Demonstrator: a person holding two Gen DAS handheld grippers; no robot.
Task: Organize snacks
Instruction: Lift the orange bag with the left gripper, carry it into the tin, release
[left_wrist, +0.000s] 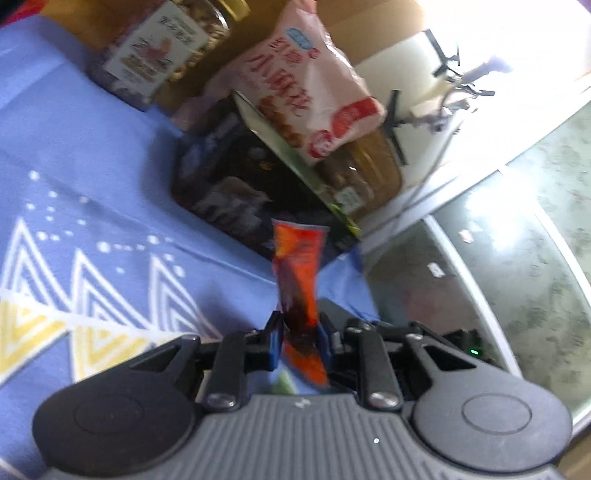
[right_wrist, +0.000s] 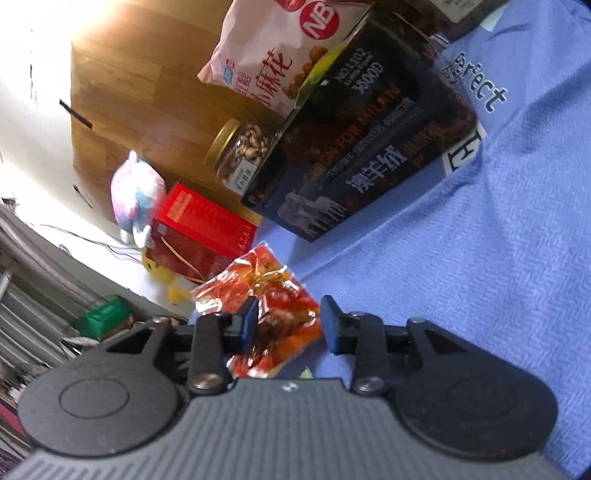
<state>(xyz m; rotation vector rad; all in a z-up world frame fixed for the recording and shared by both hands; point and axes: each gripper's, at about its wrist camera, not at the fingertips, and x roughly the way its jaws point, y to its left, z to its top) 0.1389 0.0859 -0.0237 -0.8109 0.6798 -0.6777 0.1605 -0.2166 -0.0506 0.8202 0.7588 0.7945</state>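
Observation:
My left gripper (left_wrist: 299, 321) is shut on a narrow orange-red snack packet (left_wrist: 299, 258), which sticks up between the pads above the blue cloth (left_wrist: 92, 147). In the right wrist view, a cluster of crinkled red snack packets (right_wrist: 258, 280) lies on the blue cloth (right_wrist: 480, 258) near its edge. My right gripper (right_wrist: 291, 306) is open around them. Its left finger is at the packets and its right finger stands clear of them. Neither gripper shows in the other's view.
A dark printed box (right_wrist: 365, 147) lies on the cloth, with a pink snack bag (right_wrist: 273, 55) and a jar of nuts (right_wrist: 240, 151) behind it. A red box (right_wrist: 203, 225) and a plush toy (right_wrist: 136, 195) lie past the cloth's edge. The left wrist view shows another labelled jar (left_wrist: 162, 51).

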